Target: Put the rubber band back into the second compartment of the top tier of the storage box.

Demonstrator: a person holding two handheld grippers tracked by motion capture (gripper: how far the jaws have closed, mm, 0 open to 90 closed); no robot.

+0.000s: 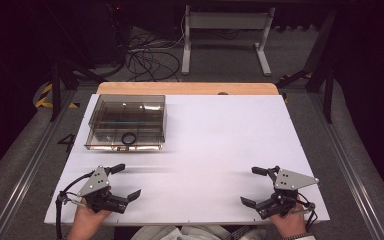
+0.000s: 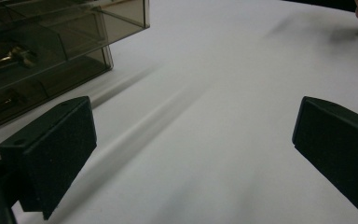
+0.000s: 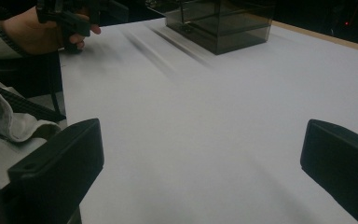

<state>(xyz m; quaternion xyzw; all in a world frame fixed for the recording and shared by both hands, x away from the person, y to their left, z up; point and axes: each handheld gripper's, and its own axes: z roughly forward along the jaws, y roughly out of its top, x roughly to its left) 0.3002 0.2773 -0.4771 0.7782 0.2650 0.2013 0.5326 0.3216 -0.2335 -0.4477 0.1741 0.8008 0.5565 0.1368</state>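
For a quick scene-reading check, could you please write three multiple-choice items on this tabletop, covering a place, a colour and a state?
1. Where on the table does the drawer box stand?
A. far left
B. near right
C. centre

2. What colour is the ring in the box?
A. white
B. black
C. red

3. How are the left gripper and right gripper?
A. both open, empty
B. both shut
C. each holding something

Answers: 1 A, the box sits at the far left corner; 2 B, the ring looks black through the smoky wall; 3 A, the jaws stand wide apart over bare table.
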